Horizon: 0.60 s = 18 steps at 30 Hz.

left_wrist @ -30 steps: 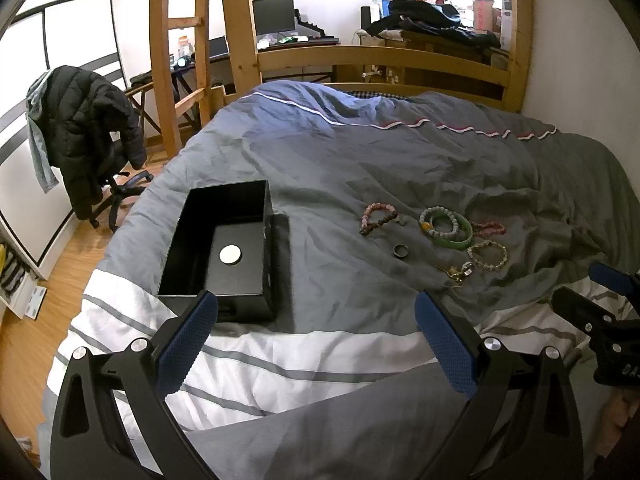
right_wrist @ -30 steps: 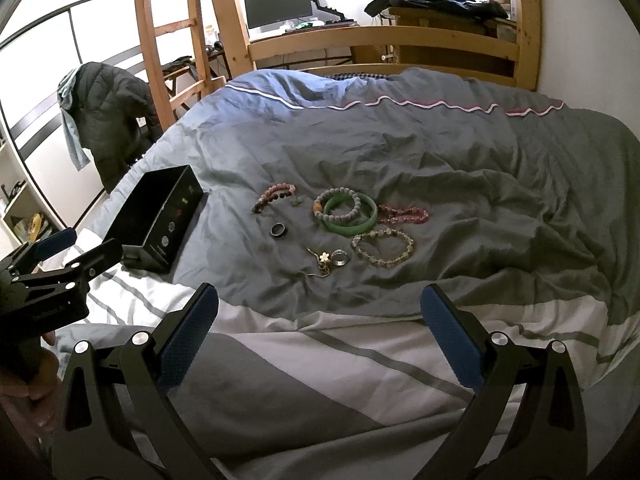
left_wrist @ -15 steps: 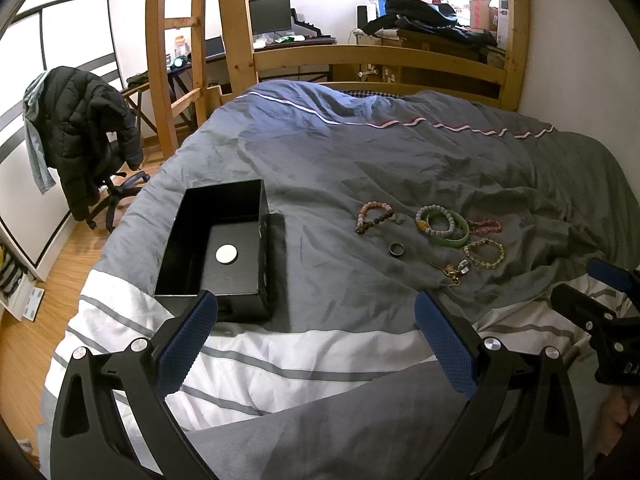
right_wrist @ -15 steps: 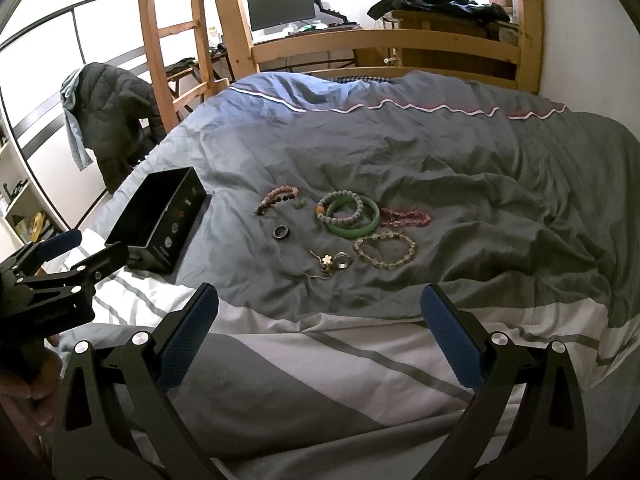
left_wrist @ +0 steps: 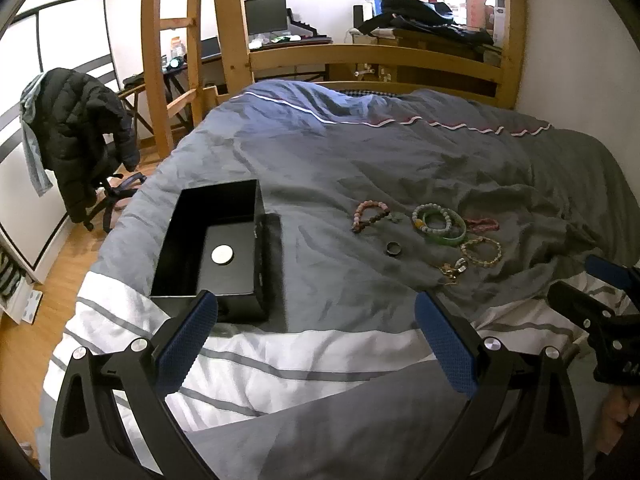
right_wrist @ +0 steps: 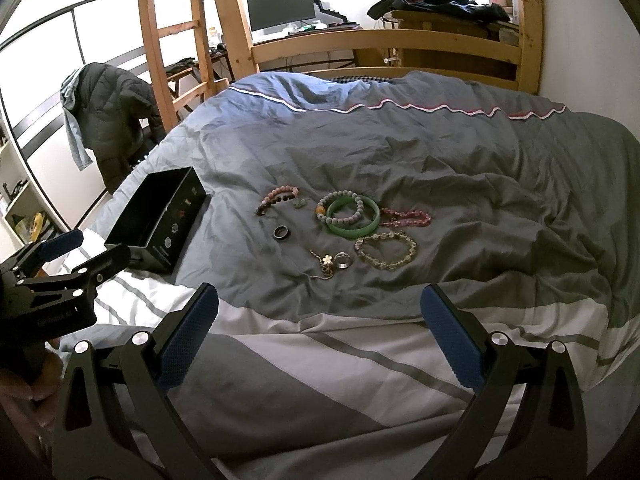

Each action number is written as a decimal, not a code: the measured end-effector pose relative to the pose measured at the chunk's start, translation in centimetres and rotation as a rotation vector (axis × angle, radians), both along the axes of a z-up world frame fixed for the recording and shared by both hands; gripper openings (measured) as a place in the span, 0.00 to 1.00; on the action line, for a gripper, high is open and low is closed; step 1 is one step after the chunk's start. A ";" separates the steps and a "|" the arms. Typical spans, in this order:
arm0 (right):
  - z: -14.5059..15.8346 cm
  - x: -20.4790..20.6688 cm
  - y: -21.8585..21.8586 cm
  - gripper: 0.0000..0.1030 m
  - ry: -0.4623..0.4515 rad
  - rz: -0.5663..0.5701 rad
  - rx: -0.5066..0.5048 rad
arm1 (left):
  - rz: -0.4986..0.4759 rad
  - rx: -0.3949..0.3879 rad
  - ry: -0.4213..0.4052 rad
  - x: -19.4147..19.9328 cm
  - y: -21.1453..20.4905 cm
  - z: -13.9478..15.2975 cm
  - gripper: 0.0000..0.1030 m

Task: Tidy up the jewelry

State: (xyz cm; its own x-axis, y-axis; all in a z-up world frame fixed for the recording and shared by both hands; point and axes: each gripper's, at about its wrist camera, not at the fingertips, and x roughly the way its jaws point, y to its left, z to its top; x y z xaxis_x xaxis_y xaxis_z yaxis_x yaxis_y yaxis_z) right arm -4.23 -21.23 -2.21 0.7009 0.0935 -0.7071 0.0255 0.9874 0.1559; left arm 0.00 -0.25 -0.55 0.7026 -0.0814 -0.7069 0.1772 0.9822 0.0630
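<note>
A rumpled grey duvet (right_wrist: 400, 152) with white stripes near its foot edge covers a wooden-framed bed (right_wrist: 384, 42) in a bedroom, where a black puffer jacket (left_wrist: 80, 120) hangs over a desk chair and a dark computer monitor (right_wrist: 280, 6) stands on a desk behind the bed frame. An open black rectangular box (left_wrist: 218, 248) sits near the duvet's left edge with a round silver disc (left_wrist: 222, 255) on its floor. To its right, well apart, the jewelry lies in a loose cluster mid-bed: a pink and brown beaded bracelet (right_wrist: 276, 198), a dark band ring (right_wrist: 281, 233), a green jade bangle (right_wrist: 354, 216) overlapped by a grey-green beaded bracelet (right_wrist: 342, 207), a red beaded bracelet (right_wrist: 406, 217), a pale yellow beaded bracelet (right_wrist: 386, 250), and a gold flower chain (right_wrist: 326, 266) touching a silver ring (right_wrist: 343, 260). The left hand-held gripper (left_wrist: 316, 344) hovers over the striped foot edge, just short of the box, its blue-padded fingers (left_wrist: 186, 346) spread wide and holding nothing. The right hand-held gripper (right_wrist: 320, 338) hovers near the cluster, likewise spread and empty.
</note>
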 end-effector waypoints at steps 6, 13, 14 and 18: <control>-0.1 0.0 -0.1 0.97 0.005 -0.004 -0.002 | -0.047 -0.037 0.010 0.5 -0.7 -0.3 0.95; -0.1 1.0 -0.7 0.96 0.009 -0.013 -0.037 | -0.083 -0.022 -0.012 1.6 -2.1 -0.2 0.89; -0.2 1.2 -0.8 0.95 0.013 -0.014 -0.039 | -0.086 -0.028 -0.003 1.8 -2.2 -0.3 0.81; -0.8 2.5 -1.5 0.92 0.029 -0.025 -0.039 | -0.093 -0.065 0.056 3.6 -2.4 -1.2 0.65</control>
State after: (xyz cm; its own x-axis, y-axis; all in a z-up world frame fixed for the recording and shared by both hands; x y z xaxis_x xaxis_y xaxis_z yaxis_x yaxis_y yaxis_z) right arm -1.71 -22.70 -3.04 0.6820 0.0484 -0.7297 0.0541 0.9917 0.1164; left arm 3.62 -2.69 -1.74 0.6496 -0.1914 -0.7358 0.2689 0.9631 -0.0131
